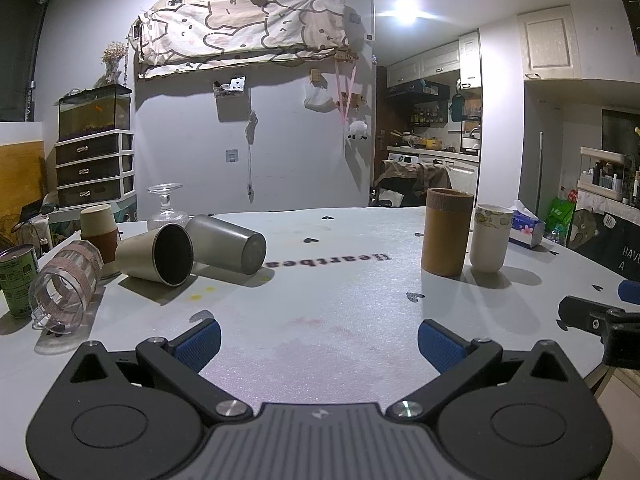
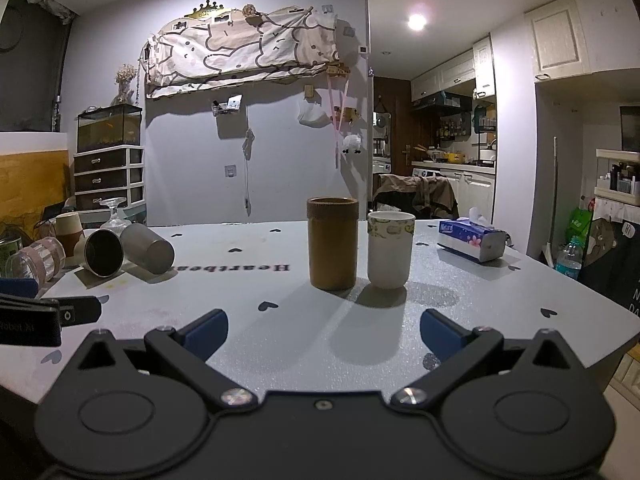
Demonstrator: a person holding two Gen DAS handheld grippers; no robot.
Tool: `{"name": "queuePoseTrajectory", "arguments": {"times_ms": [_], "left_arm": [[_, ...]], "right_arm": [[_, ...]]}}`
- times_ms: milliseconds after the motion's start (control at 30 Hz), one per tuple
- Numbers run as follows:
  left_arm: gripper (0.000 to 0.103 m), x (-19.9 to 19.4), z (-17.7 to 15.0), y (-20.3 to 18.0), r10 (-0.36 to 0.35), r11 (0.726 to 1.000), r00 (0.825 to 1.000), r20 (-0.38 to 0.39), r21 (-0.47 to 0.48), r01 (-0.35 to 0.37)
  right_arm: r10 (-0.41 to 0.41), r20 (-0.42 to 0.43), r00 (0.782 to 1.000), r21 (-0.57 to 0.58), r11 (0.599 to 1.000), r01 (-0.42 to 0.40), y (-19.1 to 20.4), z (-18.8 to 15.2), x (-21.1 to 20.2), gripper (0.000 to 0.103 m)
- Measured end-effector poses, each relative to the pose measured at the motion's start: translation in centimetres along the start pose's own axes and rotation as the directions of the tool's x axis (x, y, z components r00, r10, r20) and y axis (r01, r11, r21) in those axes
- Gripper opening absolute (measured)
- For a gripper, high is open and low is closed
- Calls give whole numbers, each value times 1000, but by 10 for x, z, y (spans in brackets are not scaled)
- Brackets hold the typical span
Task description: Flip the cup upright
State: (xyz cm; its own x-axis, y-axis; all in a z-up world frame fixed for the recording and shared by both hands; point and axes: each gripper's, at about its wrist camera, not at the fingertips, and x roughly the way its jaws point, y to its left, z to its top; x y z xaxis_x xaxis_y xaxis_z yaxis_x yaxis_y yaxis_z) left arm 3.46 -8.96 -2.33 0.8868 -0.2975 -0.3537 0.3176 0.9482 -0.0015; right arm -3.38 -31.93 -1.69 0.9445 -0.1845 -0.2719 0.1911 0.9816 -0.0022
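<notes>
Several cups lie on their sides at the table's left: a beige cup with a dark inside [image 1: 158,256] [image 2: 102,254], a grey metal cup [image 1: 230,242] [image 2: 148,246] and a clear glass with a pink band [image 1: 64,286] [image 2: 34,258]. A brown cylinder cup [image 1: 446,236] [image 2: 332,242] and a white cup [image 1: 490,238] [image 2: 390,248] stand upright. My left gripper [image 1: 318,340] is open and empty above the near table. My right gripper [image 2: 322,330] is open and empty, facing the upright cups.
An upturned wine glass [image 1: 166,208], a paper cup with a brown sleeve [image 1: 100,228] and a green can [image 1: 18,280] stand at the far left. A tissue pack [image 2: 472,238] lies at the right. The other gripper shows at each view's side [image 1: 600,320].
</notes>
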Motion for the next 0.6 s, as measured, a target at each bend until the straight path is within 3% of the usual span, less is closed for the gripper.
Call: {"name": "queuePoseTrajectory", "arguments": {"times_ms": [600], "left_arm": [[103,0,0,0,0,1000,1000,-1,0,0]], "right_arm": [[2,4,1000,-2,1000,-2,2,1,0,103]]}}
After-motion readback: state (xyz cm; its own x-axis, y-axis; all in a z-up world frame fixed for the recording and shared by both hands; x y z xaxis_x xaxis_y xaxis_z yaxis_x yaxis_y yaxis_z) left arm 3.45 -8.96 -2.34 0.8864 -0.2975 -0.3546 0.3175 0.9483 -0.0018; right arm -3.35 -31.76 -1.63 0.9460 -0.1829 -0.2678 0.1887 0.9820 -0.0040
